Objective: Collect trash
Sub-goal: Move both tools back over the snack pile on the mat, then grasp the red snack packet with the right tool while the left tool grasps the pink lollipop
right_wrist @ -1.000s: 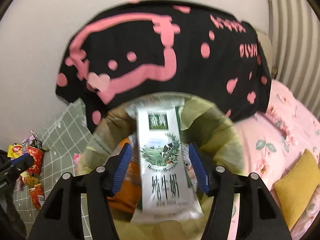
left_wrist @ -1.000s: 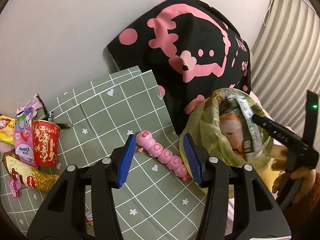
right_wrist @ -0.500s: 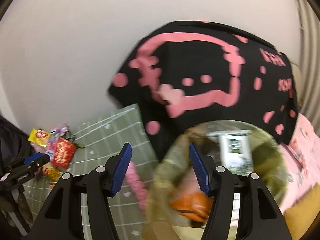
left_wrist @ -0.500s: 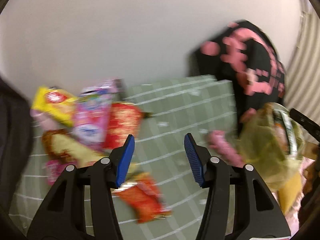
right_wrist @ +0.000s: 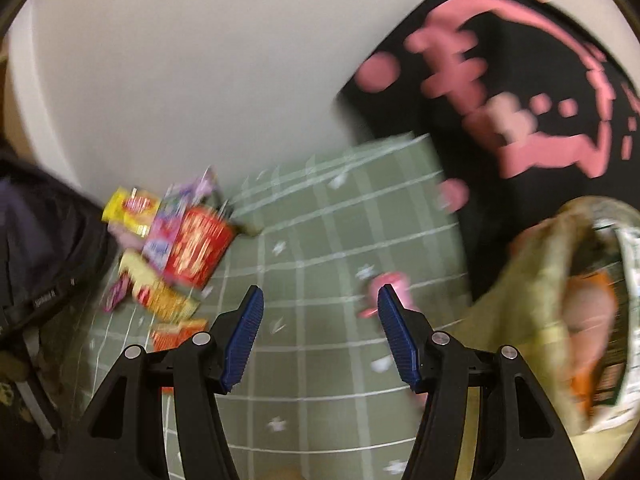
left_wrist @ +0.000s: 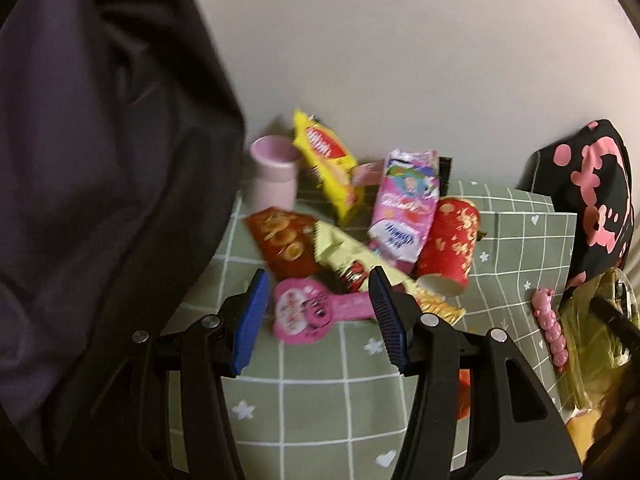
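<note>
Above the green grid mat [left_wrist: 516, 248], left wrist view: the left gripper [left_wrist: 316, 316] has its blue pads set moderately apart with nothing clamped; a pink heart-shaped wrapper [left_wrist: 304, 312] lies on the mat, seen in the gap between them. Just beyond it on the mat sits the trash pile: a red cracker packet [left_wrist: 284, 244], a cream-and-gold wrapper [left_wrist: 344, 248], a pink-and-white carton [left_wrist: 404, 208], a tipped red paper cup [left_wrist: 452, 248] and a yellow snack bag [left_wrist: 324, 164]. A pink cup [left_wrist: 274, 176] stands upright at the mat's far edge beside the yellow bag. A pink caterpillar toy [left_wrist: 552, 328] lies near the mat's right edge, next to the yellow-green trash bag [left_wrist: 584, 328]. A dark garment [left_wrist: 100, 160] covers the mat's left side.

Right wrist view (blurred): the right gripper [right_wrist: 320, 332] is likewise apart and empty over bare mat [right_wrist: 320, 240]. The trash pile [right_wrist: 172, 248] lies at the mat's far left; the trash bag [right_wrist: 536, 300], already holding cartons, stands off the mat's right edge before a black-and-pink cushion [right_wrist: 520, 80].
</note>
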`<control>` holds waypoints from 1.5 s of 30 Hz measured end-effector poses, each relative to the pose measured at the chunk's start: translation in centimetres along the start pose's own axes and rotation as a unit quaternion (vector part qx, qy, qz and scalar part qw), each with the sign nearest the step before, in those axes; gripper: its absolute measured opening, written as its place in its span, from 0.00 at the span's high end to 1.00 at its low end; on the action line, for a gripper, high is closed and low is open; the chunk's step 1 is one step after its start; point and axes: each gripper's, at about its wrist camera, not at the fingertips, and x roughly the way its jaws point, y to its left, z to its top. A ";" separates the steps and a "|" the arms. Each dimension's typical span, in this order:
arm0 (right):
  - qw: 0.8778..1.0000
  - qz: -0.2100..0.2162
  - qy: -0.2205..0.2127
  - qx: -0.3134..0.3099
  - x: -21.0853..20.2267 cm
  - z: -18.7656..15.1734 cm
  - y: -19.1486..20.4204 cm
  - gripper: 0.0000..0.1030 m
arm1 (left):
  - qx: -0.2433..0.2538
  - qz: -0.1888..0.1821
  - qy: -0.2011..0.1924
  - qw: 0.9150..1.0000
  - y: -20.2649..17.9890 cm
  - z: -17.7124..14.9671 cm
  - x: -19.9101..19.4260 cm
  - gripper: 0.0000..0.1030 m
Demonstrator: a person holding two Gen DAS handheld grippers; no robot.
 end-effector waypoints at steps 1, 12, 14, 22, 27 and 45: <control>1.000 0.019 0.012 -0.005 0.8 -0.4 1.0 0.46 | 0.002 0.003 0.003 1.000 0.3 -0.3 -0.1 0.52; 0.986 0.120 0.092 -0.066 6.5 -4.2 9.7 0.46 | 0.019 0.006 0.023 1.000 0.9 -1.8 -0.1 0.52; 0.985 0.118 0.103 -0.079 7.1 -4.7 10.5 0.46 | 0.030 0.005 0.024 0.999 0.4 -1.8 -0.1 0.52; 0.985 0.108 0.107 -0.081 5.8 -5.3 9.3 0.77 | 0.038 -0.026 0.037 0.998 0.0 -1.6 0.9 0.52; 0.992 0.075 0.087 -0.046 3.9 -4.1 5.5 0.81 | 0.025 -0.038 0.041 0.998 0.1 -0.3 2.2 0.51; 0.998 0.026 0.044 0.022 0.0 -3.0 -2.0 0.81 | 0.108 -0.147 0.121 0.976 -3.8 -2.6 2.2 0.50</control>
